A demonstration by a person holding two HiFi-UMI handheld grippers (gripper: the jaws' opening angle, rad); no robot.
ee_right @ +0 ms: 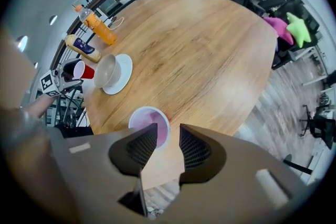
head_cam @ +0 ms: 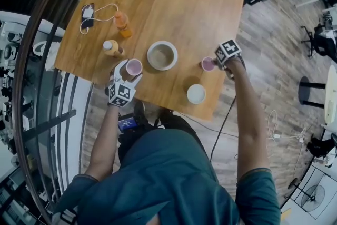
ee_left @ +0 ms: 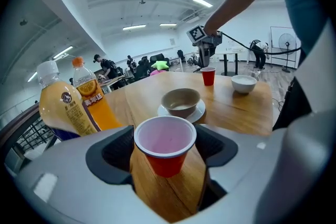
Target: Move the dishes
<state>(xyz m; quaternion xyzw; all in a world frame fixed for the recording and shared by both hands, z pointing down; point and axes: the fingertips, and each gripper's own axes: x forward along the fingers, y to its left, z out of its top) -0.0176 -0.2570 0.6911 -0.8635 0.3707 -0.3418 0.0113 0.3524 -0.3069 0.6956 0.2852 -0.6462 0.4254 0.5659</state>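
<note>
Two red cups with pale pink insides are in my grippers. Near the table's front left edge, my left gripper (head_cam: 128, 73) is shut on one red cup (ee_left: 165, 147), its pads against the cup's sides. My right gripper (head_cam: 217, 60) comes down from above on the second red cup (ee_right: 147, 124) at the front right, with narrow jaws pinching the cup's near rim. A beige bowl on a white saucer (head_cam: 162, 55) stands between the two cups. A small white bowl (head_cam: 196, 94) sits near the front edge.
Two orange drink bottles (head_cam: 122, 23) (head_cam: 111, 48) stand left of the saucer, close to my left gripper. A phone with a white cable (head_cam: 88, 12) lies at the far left corner. The wooden table (head_cam: 179, 2) is bare at the back. A railing runs along the left.
</note>
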